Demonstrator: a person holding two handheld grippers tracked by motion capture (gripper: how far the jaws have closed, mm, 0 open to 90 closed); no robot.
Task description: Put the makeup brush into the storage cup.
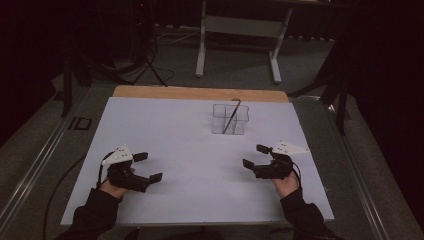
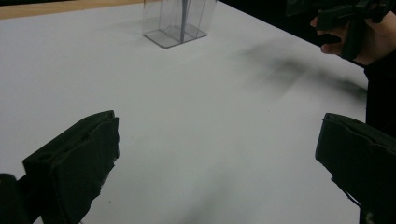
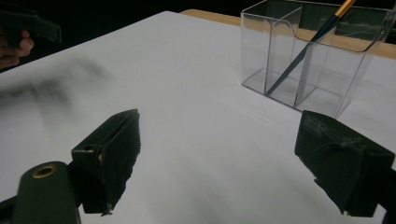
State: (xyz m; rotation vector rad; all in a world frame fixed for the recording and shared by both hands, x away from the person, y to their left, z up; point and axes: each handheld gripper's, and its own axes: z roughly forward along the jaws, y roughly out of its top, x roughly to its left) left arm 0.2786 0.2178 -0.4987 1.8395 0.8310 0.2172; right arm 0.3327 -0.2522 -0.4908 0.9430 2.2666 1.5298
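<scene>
Pencil [image 3: 306, 49] leans tilted in clear holder [image 3: 322, 84] at bench [image 1: 175, 130] 12 o'clock; light, stiff, slippery. Grasp upper shaft. Left gripper [image 1: 148, 167], right gripper [image 1: 255, 156] wide open, empty.

A dim room with grey carpet floor [image 1: 235, 65]. Beyond the white-topped desk [image 1: 175, 150] stands a white-legged table frame [image 1: 239, 30]; black tripod legs [image 1: 145, 65] and cables lie left of it.

High view is looking forward and down over the whole table [image 1: 200, 150]. Both claw views are sitting low and close above it, each facing inward, sharing the clear box [image 2: 175, 23] [image 3: 317, 56].
</scene>
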